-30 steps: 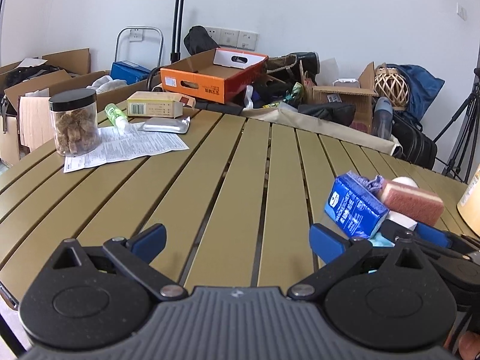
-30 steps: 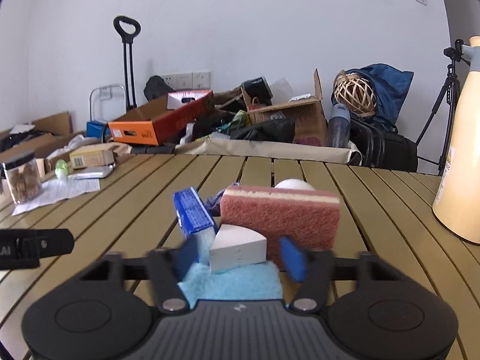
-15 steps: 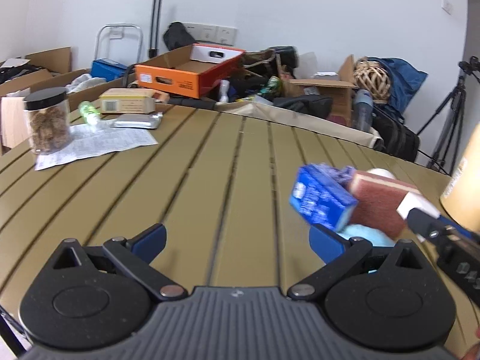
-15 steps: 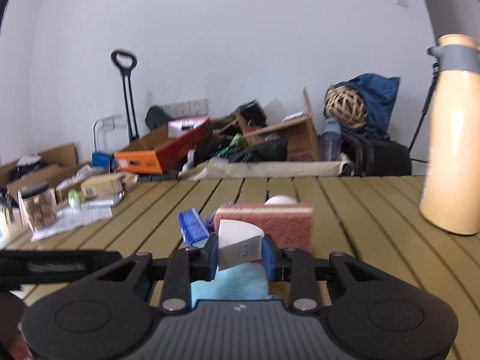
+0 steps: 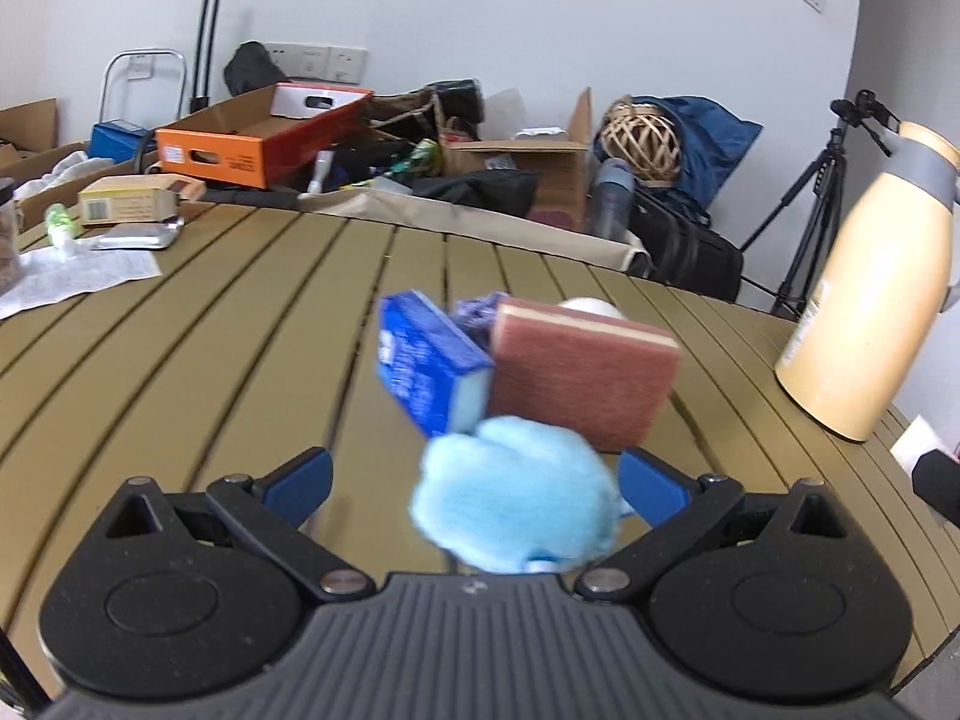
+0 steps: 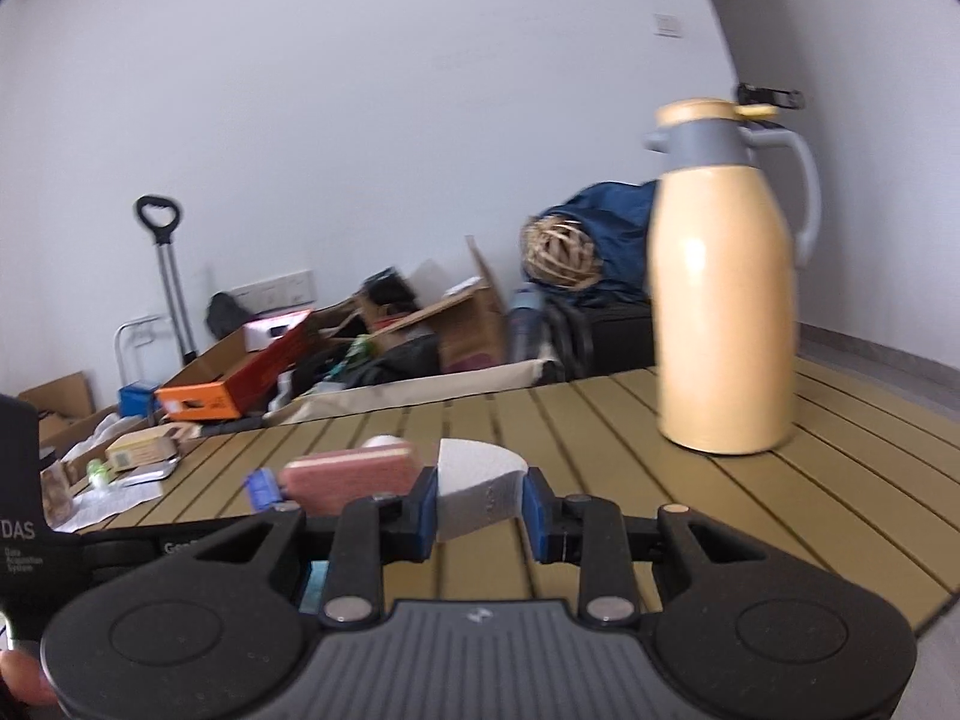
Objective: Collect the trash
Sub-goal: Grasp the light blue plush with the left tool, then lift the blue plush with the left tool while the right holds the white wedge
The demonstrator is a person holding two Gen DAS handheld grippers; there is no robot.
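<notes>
A small pile lies mid-table in the left wrist view: a blue carton, a pink scouring sponge, a white ball behind them and a fluffy light-blue cloth in front. My left gripper is open, its blue pads on either side of the cloth without pressing it. My right gripper is shut on a white wedge-shaped scrap, held above the slatted table, right of the sponge and carton.
A tall beige thermos jug stands on the table's right side, near its edge. At far left lie a printed leaflet, a yellow box and a foil pack. Cardboard boxes, bags and a tripod crowd the floor behind.
My right gripper closed on the white wedge, lifted it off the pile and swung right toward the jug. My left gripper slid right, so the blue cloth now sits between its open fingers.
</notes>
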